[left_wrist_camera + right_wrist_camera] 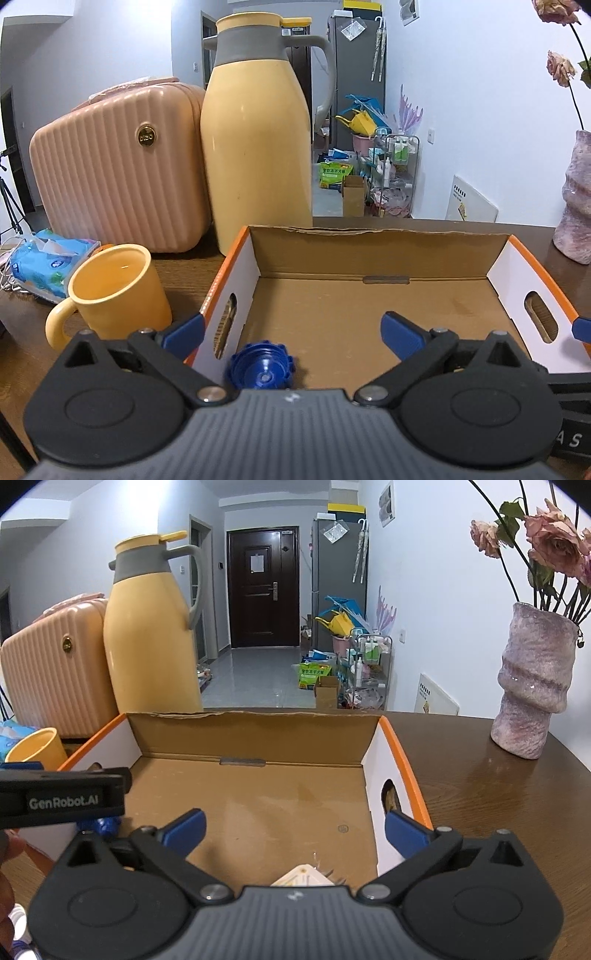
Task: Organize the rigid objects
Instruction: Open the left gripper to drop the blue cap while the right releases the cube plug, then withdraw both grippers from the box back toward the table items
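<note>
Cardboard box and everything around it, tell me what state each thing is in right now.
cardboard box: open-topped, mostly bare floor
blue knob: lying loose in the box
pale packet: in the box, mostly hidden
yellow mug: upright, empty
thermos jug: upright, lid shut
pink case: closed
vase: upright, holding wilted roses
left gripper: open, empty
right gripper: open, empty

the blue knob (261, 370) is half hidden behind the left tongs (291, 332). the pale object (306, 877) in the box (255, 734) shows only its tip. the flowers (554, 542) are cut off above.
</note>
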### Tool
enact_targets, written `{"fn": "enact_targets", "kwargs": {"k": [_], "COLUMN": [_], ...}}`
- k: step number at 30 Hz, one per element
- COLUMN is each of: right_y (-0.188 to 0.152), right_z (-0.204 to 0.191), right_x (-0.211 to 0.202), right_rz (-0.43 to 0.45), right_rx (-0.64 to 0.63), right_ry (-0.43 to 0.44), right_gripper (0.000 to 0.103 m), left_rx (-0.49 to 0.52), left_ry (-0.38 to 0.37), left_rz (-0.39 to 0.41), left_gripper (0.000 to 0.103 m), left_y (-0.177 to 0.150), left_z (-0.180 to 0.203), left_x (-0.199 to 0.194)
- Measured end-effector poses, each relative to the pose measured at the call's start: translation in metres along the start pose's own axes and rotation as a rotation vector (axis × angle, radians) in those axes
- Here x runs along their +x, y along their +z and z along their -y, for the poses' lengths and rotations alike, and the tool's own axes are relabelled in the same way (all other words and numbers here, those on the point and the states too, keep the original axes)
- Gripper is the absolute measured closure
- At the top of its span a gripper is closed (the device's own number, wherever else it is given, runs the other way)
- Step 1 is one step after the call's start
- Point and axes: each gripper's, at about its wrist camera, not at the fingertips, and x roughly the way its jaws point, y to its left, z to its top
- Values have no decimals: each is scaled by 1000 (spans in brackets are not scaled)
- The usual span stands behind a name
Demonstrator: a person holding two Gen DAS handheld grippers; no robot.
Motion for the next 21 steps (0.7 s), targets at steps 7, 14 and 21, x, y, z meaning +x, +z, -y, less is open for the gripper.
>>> {"fn": "enact_targets", "kwargs": {"k": [7, 14, 21], "right_y": [2, 2, -3], "right_z": [0, -2, -4], "right_x": [-9, -25, -51], "right_rz": [18, 47, 83], "right_rx": [4, -1, -8], "right_ry": [-3, -6, -6], "right_gripper": [0, 0, 0], "left_rx": [-19, -16, -15], "left_ry": [-14, -28, -36], "left_rz": [9, 30, 65], "left_gripper": [0, 0, 0], "left_y": [2, 1, -9], "left_z": [-5, -9, -20], "left_x": [-11, -30, -59]}}
